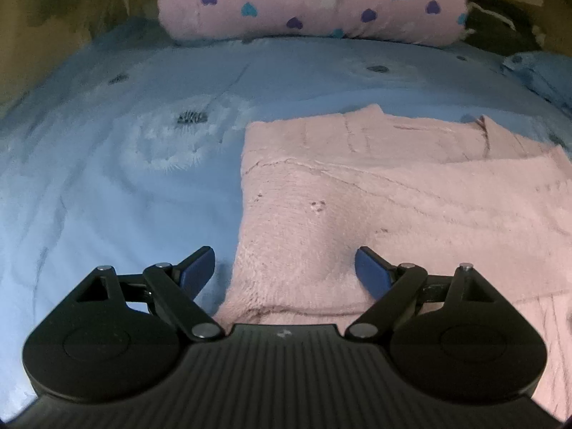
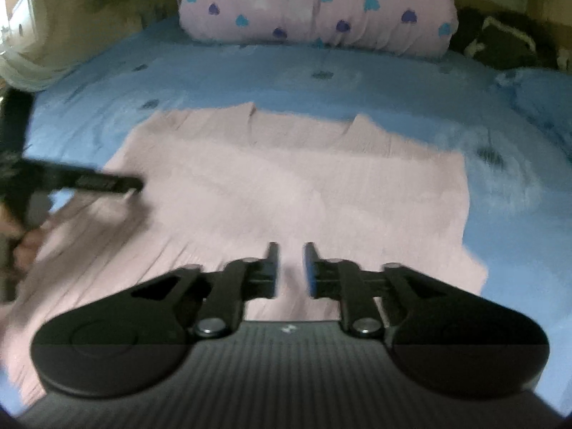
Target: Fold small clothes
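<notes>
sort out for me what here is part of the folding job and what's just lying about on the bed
Part of the job:
pink fuzzy garment, lying flat on the bed
left gripper, jaws wide open
right gripper, jaws narrowly apart

Just lying about:
blue bedspread
pink heart-print pillow
dark bundle beside the pillow

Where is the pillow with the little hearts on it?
The pink heart pillow lies at the far end of the blue bedspread, top middle in both wrist views, beyond the pink garment and beside a dark bundle on its right.
</notes>
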A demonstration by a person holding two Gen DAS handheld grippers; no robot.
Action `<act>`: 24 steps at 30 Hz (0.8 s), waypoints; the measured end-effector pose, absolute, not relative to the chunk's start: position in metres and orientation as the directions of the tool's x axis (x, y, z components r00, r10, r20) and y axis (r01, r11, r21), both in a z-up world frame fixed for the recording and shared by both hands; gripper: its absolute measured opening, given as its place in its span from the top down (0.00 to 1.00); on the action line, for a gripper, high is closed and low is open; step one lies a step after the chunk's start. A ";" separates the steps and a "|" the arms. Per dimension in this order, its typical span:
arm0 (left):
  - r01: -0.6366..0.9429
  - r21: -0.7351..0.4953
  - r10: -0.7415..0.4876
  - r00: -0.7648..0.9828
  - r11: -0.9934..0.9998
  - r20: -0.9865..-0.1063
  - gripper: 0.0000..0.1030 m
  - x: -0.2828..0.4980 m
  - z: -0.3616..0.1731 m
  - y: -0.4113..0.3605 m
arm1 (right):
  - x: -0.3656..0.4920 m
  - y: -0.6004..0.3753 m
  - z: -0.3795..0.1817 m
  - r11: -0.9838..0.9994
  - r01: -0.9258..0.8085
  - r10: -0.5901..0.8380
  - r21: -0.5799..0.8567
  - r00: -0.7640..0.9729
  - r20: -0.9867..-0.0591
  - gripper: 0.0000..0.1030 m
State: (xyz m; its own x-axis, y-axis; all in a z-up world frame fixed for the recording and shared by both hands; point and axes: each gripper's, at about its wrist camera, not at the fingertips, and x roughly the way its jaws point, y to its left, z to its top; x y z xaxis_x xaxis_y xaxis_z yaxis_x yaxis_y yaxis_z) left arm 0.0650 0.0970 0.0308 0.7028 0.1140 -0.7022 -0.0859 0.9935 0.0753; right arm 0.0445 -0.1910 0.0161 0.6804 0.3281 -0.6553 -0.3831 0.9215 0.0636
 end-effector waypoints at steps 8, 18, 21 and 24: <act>-0.045 0.007 0.037 0.712 0.999 -0.702 0.14 0.016 0.047 0.098 | -0.033 -0.200 0.014 0.922 -0.372 0.351 0.107 0.688 -0.635 0.57; 0.000 0.020 0.014 0.720 1.000 -0.694 0.14 -0.070 0.079 0.081 | -0.098 -0.195 0.022 0.918 -0.385 0.363 0.096 0.719 -0.592 0.51; 0.007 0.032 0.017 0.715 0.999 -0.699 0.14 -0.093 0.081 0.073 | -0.111 -0.196 0.025 0.913 -0.396 0.376 0.096 0.728 -0.574 0.51; 0.055 -0.008 -0.045 0.703 0.998 -0.710 0.14 -0.119 0.082 0.065 | -0.122 -0.199 0.027 0.920 -0.381 0.366 0.096 0.743 -0.560 0.51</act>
State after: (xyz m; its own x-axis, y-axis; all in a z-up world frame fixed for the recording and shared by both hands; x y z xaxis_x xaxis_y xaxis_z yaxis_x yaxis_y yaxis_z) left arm -0.1193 0.0651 0.0816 0.7028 -0.0448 -0.7100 0.0553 0.9984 -0.0083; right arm -0.1217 -0.1990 0.0267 0.7431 0.3660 -0.5602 -0.3806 0.9197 0.0962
